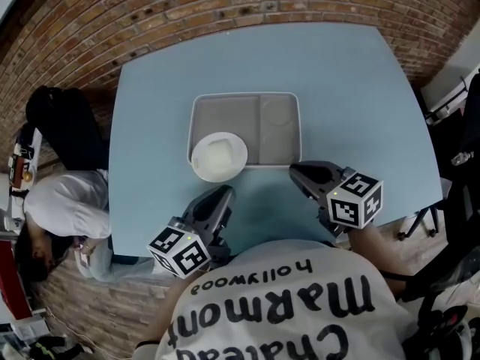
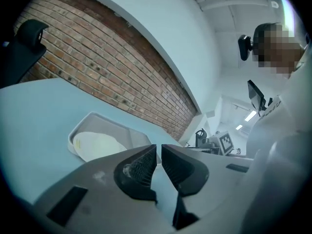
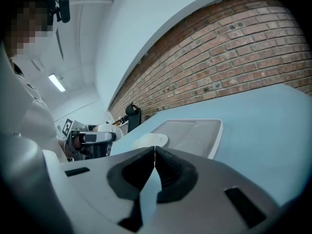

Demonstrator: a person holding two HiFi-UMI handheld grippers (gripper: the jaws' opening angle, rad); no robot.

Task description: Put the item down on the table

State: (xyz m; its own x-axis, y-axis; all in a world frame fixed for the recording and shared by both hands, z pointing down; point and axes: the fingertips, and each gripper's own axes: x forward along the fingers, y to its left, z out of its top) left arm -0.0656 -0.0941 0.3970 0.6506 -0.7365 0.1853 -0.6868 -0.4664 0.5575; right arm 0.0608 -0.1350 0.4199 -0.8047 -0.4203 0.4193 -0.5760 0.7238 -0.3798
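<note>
Down by the person's waist, the left hand-held gripper (image 1: 223, 195) is hovering with its jaws drawn almost together on nothing. The right hand-held gripper (image 1: 296, 169) is doing likewise, jaws pressed closed and empty. Just beyond them the white dish (image 1: 219, 156) is sitting at the near left corner of the grey tray (image 1: 277, 97), overlapping its rim, on the blue counter (image 1: 337, 73). It is looking light, stiff, smooth and probably breakable, so I'd be pinching its rim. The person's shirt (image 1: 300, 306) is showing "Marmont" and "hollywood"; the dish is carrying no label I can read.
</note>
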